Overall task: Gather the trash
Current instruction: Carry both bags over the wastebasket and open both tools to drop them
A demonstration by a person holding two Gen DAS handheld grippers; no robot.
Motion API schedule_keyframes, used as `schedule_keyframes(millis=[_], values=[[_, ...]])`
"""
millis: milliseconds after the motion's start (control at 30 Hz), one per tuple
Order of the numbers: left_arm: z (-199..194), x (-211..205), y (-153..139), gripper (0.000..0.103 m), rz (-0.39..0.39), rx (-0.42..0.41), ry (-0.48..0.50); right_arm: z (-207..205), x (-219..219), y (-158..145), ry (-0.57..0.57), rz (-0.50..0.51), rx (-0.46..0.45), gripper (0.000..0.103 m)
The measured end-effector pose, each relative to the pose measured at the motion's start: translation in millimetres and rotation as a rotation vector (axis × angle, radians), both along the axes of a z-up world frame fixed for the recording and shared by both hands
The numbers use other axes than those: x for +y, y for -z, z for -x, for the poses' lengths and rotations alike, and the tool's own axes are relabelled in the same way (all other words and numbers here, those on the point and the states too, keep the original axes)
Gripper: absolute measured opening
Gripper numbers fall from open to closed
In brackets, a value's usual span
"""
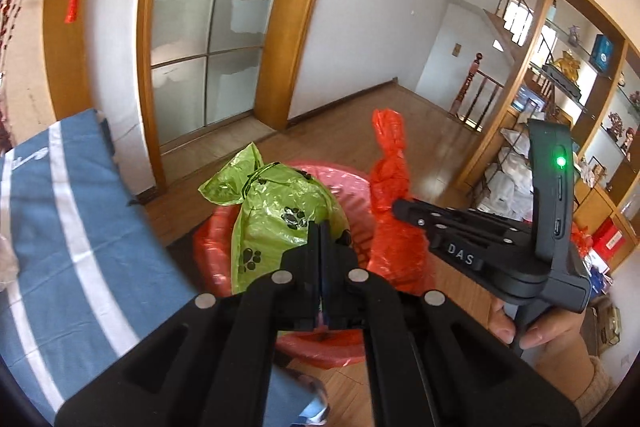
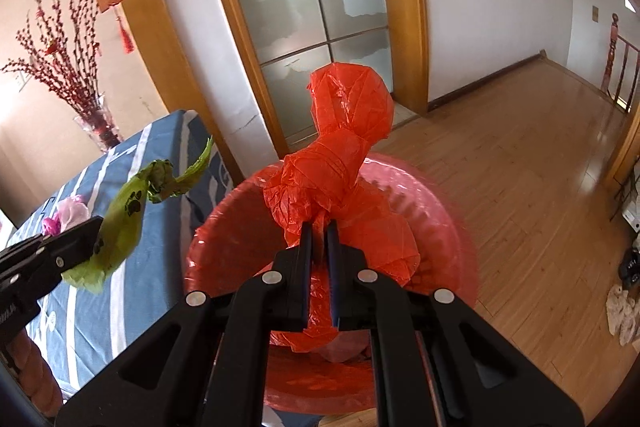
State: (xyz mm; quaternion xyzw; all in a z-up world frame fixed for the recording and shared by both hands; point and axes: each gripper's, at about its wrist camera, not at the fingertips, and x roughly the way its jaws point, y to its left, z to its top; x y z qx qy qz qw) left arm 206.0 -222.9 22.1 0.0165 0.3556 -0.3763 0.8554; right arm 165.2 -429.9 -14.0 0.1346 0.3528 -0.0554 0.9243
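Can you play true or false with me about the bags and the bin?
1. The left hand-held gripper is pinching a green bag with paw prints. True.
2. The right hand-held gripper holds a blue bag. False: it pinches a knotted red bag.
3. The bin has a pink-red liner. True.
4. The floor is carpet. False: it is wood.
5. The glass door is wide open. False: it is closed.

Blue striped tablecloth (image 2: 120, 163), glass-panel door (image 2: 312, 23)
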Motion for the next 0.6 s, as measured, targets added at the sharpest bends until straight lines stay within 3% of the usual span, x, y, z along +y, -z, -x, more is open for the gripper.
schedule_keyframes(millis=[233, 333, 467, 567, 600], values=[[-2, -25, 21, 0.006, -0.032, 0.049, 0.016, -5, -16, 9, 0.018, -0.025, 0.026, 0.01], [-7, -28, 31, 0.008, -0.048, 0.067, 0.005, -5, -23, 13, 0.033, -0.026, 0.033, 0.019], [-8, -26, 39, 0.028, -0.066, 0.073, -0.021, -4, -28, 18, 0.047, -0.031, 0.053, 0.019], [-13, -6, 39, 0.03, -0.07, 0.061, -0.066, -3, -23, 15, 0.041, -0.01, 0.058, 0.02], [-14, 2, 38, 0.032, -0.071, 0.056, -0.08, -3, -17, 12, 0.035, 0.013, 0.056, 0.026]])
